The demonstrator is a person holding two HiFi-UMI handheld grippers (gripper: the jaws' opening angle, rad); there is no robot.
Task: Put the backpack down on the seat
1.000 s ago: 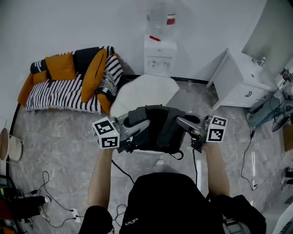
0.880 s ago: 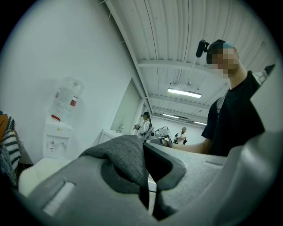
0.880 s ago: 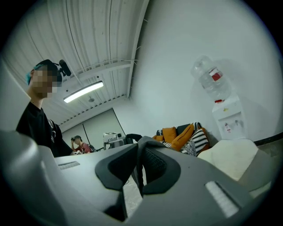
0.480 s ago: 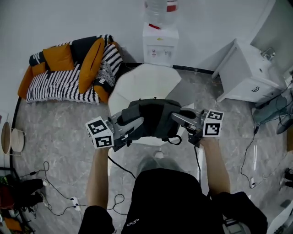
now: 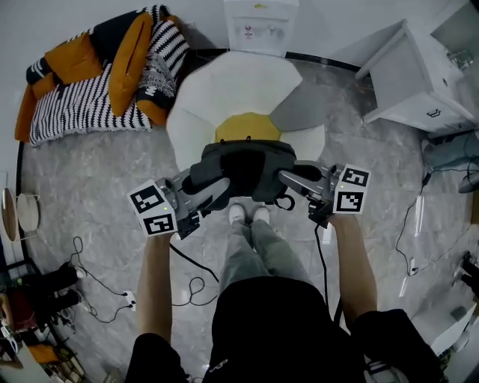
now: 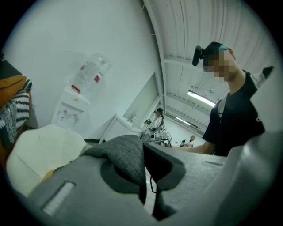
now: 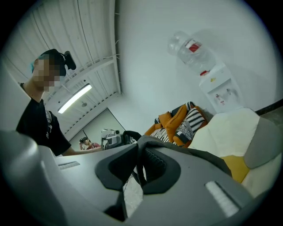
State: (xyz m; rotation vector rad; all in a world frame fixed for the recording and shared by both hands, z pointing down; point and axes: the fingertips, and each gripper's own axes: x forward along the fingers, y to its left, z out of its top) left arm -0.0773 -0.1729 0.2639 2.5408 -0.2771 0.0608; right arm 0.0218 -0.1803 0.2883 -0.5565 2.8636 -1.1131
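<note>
A dark grey backpack [image 5: 241,166] hangs between my two grippers, just above the front of a white armchair [image 5: 200,97] with a yellow seat cushion [image 5: 247,127]. My left gripper [image 5: 215,193] is shut on the backpack's left side; in the left gripper view its jaws [image 6: 143,178] pinch a fold of the grey backpack fabric [image 6: 126,156]. My right gripper [image 5: 290,178] is shut on the right side, and in the right gripper view its jaws [image 7: 138,170] clamp a dark strap [image 7: 140,150] of the bag. The bag hides the seat's front edge.
A striped sofa [image 5: 82,116] with orange cushions stands at the back left. A water dispenser [image 5: 260,21] is behind the chair, and a white cabinet [image 5: 423,82] is at the right. Cables [image 5: 187,284] lie on the floor. The person's white shoes [image 5: 247,215] stand under the bag.
The view has tilted down. The backpack and both grippers now hang over the front of the chair, whose yellow seat has come into sight. Both grips are unchanged.
</note>
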